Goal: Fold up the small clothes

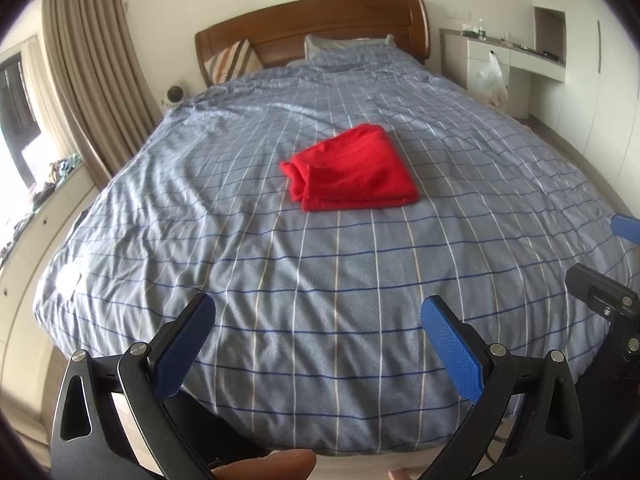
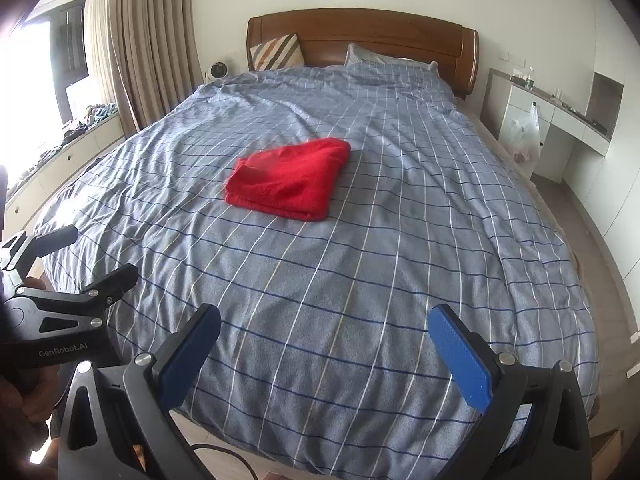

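Observation:
A red garment lies folded into a compact square on the middle of the blue checked bedspread; it also shows in the right wrist view. My left gripper is open and empty, held over the foot of the bed well short of the garment. My right gripper is open and empty, also back over the foot of the bed. The right gripper shows at the right edge of the left wrist view, and the left gripper shows at the left edge of the right wrist view.
A wooden headboard with a striped cushion and a pillow stands at the far end. Curtains and a low cabinet lie left. A white desk with a plastic bag stands right.

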The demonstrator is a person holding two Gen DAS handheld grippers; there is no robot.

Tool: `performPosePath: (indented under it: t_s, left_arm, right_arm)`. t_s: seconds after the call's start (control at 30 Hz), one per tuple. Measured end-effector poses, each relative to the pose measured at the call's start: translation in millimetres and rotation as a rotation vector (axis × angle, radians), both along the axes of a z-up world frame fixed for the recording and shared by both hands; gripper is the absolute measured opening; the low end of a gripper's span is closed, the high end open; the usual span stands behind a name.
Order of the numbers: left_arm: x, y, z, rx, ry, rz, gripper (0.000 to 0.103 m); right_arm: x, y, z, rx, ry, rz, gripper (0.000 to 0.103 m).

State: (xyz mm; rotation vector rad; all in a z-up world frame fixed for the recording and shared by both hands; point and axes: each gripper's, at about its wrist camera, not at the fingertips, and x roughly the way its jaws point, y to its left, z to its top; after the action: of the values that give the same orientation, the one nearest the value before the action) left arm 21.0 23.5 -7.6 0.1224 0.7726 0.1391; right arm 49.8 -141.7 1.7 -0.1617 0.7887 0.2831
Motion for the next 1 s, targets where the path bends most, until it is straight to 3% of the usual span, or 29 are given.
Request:
performPosePath:
  t_s: [0.2, 0.47, 0.63, 1.0]
  left_arm:
    - [-7.7, -4.7, 11.5, -0.04, -0.026, 0.011, 0.103]
    - [-13.3, -16.7, 9.5, -0.006, 0.014, 0.044, 0.103]
    - [-18.1, -14.6, 18.7, 0.028, -0.004, 0.096, 0.103]
    - [-17.7, -6.2, 23.0, -0.033, 0.012, 0.098, 0.103]
  right_arm:
    - [-11.3, -4.0, 5.0, -0.002, 0.006, -0.006, 0.102]
    - [-18.4, -3.0, 15.1, -0.018, -0.037, -0.006, 0.102]
    - [-13.7, -8.7, 29.2, 0.007, -0.063, -0.016, 0.102]
    - [-9.6, 1.4, 26.8, -0.001, -0.035, 0.01, 0.102]
